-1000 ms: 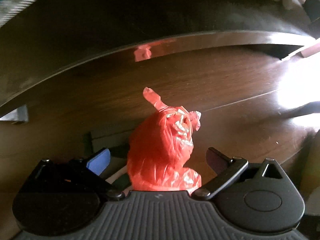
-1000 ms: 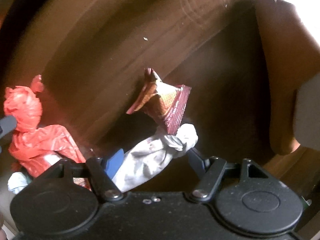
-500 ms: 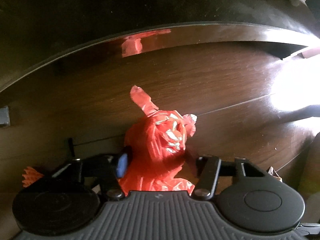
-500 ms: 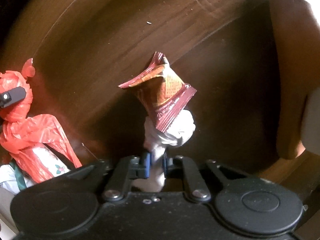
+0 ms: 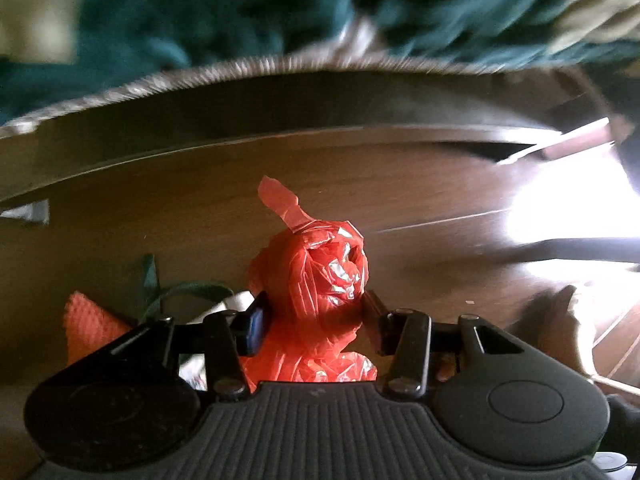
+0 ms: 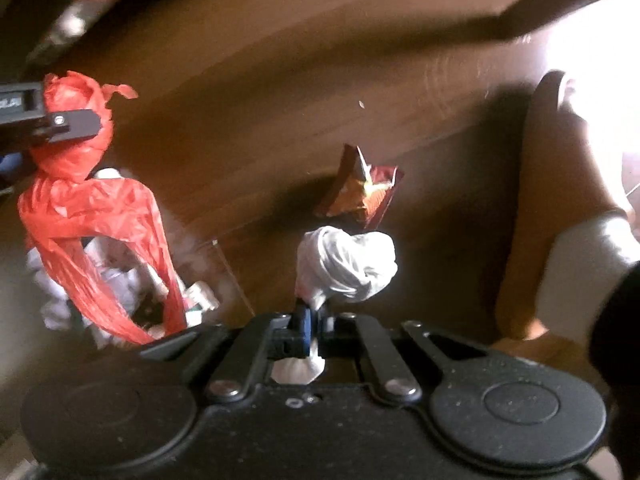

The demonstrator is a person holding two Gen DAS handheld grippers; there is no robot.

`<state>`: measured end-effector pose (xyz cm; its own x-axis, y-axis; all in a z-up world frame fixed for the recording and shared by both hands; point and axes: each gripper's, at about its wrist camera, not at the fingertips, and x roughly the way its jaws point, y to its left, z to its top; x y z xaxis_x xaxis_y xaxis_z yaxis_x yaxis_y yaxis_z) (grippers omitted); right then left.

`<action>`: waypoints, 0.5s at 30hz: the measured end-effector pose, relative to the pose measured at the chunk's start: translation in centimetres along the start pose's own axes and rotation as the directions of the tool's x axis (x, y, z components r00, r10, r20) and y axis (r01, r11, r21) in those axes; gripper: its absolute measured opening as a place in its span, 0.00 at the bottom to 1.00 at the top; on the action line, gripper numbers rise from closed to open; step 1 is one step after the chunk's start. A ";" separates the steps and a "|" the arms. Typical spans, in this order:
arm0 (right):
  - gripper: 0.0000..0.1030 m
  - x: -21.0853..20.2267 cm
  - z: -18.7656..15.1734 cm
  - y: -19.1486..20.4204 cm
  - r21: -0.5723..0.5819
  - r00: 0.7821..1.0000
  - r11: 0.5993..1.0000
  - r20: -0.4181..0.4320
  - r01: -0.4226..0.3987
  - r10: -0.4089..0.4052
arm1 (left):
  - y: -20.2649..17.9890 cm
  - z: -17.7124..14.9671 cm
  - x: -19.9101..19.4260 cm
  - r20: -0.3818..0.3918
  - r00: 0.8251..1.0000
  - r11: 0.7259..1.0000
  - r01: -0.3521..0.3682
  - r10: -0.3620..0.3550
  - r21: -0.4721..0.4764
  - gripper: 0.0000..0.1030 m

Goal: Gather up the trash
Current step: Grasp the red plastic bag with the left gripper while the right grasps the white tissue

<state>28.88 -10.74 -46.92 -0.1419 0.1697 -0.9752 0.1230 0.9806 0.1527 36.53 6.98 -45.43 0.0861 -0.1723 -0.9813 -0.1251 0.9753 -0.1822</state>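
A crumpled red plastic bag point(image 5: 320, 264) stands between the fingers of my left gripper point(image 5: 314, 314). Its jaws are closing and both pads press into the bag's sides, above the dark wooden table point(image 5: 420, 184). The right wrist view shows the same red bag point(image 6: 80, 200) hanging at the left, with a left finger point(image 6: 60, 120) clamped on its top knot. My right gripper point(image 6: 316, 322) is shut on the tail of a twisted white paper wad point(image 6: 348, 268). A red and gold snack wrapper point(image 6: 364, 192) sticks out beyond the wad.
White crumpled trash point(image 6: 116, 280) hangs inside the red bag's loops. An orange mesh piece point(image 5: 92, 324) and a green ribbon point(image 5: 152, 280) lie at the lower left. Dark green fabric point(image 5: 200, 12) lies past the table's far edge. A brown curved chair part point(image 6: 532, 200) stands at the right.
Both grippers went from open to clamped, the left on the red bag, the right on the white wad. Both have since risen from the table with them.
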 end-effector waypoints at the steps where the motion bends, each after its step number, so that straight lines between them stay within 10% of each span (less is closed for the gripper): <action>1: 0.02 -1.3 -0.4 0.4 -0.028 1.000 1.000 0.019 0.003 -0.002 | -0.1 -0.3 -1.3 0.009 1.000 1.000 0.012 -0.012 -0.007 0.46; 15: 0.02 -19.6 -7.3 1.6 -0.373 0.929 0.926 0.359 0.057 0.088 | -4.0 -6.6 -17.6 0.198 0.975 0.994 0.110 -0.104 -0.021 0.46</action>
<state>24.64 -11.74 -26.43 0.2316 0.2084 -0.9502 -0.2607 0.9543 0.1458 28.95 5.20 -27.90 0.2925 -0.2417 -0.9252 -0.1352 0.9474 -0.2902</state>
